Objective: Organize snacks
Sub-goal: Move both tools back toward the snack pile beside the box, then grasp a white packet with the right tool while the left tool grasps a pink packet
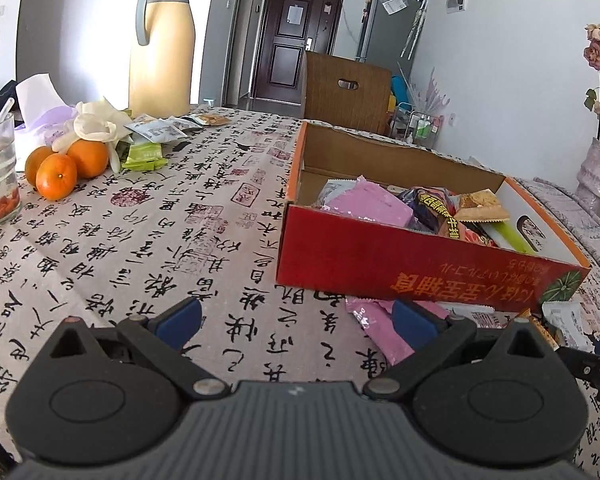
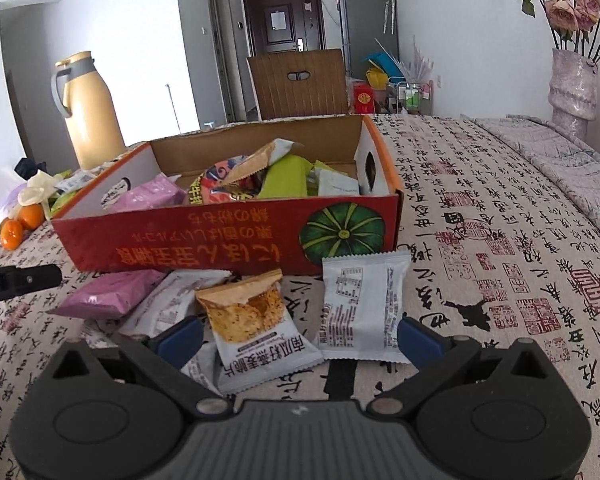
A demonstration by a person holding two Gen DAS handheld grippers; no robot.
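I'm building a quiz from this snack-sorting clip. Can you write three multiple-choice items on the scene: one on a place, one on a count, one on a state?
1. Where does the pink packet outside the box lie?
A. On the tablecloth in front of the box
B. On the chair
C. Beside the vase

2. How many oranges sit near the thermos?
A. One
B. Three
C. Six

3. How is the right gripper?
A. Shut on a packet
B. Open, holding nothing
C. Out of view

Answers:
1. A, it rests against the box's red front wall.
2. B, the left wrist view shows three together.
3. B, its blue fingers stand wide apart, with packets lying loose between them.
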